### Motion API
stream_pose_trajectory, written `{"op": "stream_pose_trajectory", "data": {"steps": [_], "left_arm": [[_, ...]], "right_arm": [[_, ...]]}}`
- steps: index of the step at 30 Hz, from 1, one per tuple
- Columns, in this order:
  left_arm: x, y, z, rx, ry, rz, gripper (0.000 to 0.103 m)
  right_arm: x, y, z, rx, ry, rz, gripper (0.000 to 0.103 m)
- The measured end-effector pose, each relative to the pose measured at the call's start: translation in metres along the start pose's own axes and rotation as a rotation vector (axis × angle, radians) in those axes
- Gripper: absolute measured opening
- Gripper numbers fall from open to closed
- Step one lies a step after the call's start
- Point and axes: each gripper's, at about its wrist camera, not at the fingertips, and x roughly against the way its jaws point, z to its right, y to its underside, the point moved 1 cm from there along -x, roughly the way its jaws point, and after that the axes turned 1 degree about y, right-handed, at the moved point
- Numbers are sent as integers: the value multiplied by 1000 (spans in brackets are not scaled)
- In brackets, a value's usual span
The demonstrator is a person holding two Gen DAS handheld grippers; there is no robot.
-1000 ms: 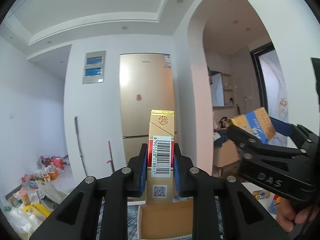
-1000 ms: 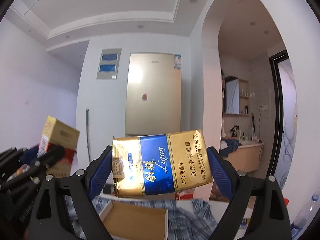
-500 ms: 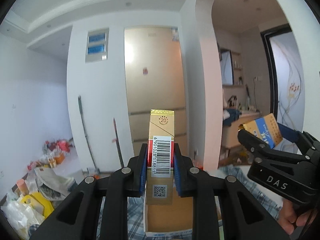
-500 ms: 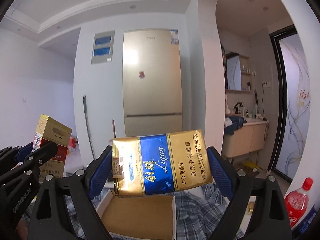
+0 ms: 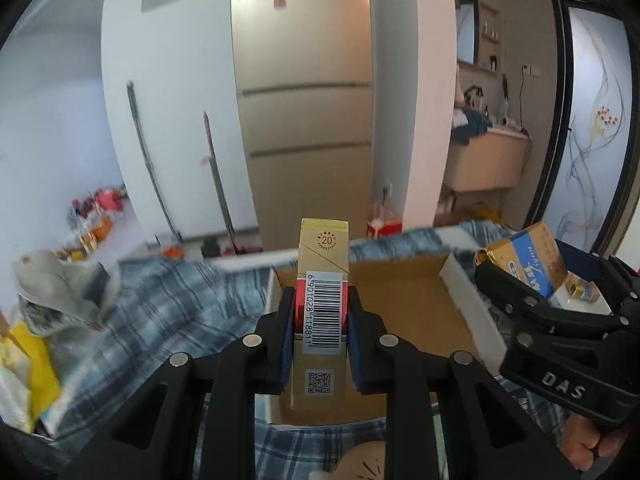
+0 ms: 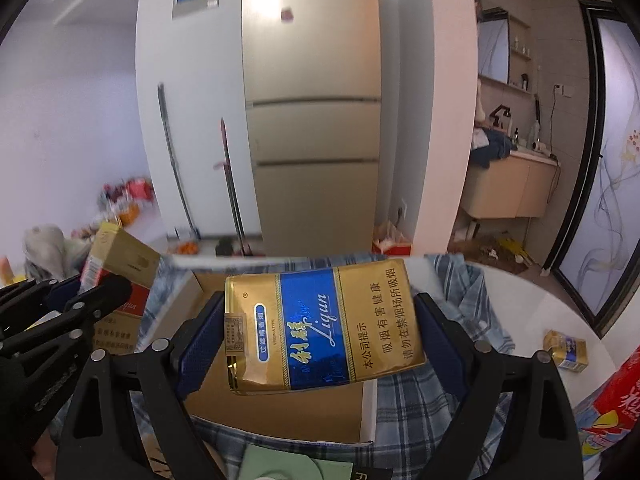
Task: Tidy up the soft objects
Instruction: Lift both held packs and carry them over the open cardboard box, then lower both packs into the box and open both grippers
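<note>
My left gripper [image 5: 319, 312] is shut on a tall red and gold cigarette box [image 5: 323, 280], held upright by its narrow sides with the barcode facing me. My right gripper [image 6: 320, 332] is shut on a soft gold and blue cigarette pack [image 6: 320, 324], held sideways across its length. Both hang over an open brown cardboard box [image 5: 404, 300] [image 6: 288, 408] on a blue plaid cloth [image 5: 180, 304]. The right gripper [image 5: 560, 320] shows at the right of the left wrist view; the left gripper [image 6: 60, 320] and its box [image 6: 120, 268] show at the left of the right wrist view.
Another small gold and blue pack [image 6: 566, 350] lies on the white table [image 6: 532, 300] at right, near a red bottle label [image 6: 616, 396]. A grey crumpled bag [image 5: 60, 288] and yellow packaging [image 5: 28, 364] lie at left. A tan fridge [image 5: 304, 100] stands behind.
Both grippers have come down and tilted forward with their packs. The ceiling has left the views, and the cardboard box and plaid cloth now fill the lower part.
</note>
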Motion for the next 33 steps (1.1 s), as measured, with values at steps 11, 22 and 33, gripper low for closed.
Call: {"op": "stream_pose_trajectory", "data": {"steps": [11, 22, 33], "left_arm": [[-50, 23, -18, 22, -35, -123, 24], [-55, 26, -15, 9, -29, -173, 24], [-37, 19, -19, 21, -58, -91, 75]], "right_arm": [[-48, 32, 2, 24, -18, -175, 89], [-60, 39, -2, 14, -52, -239, 89], [-57, 34, 0, 2, -32, -202, 101]]}}
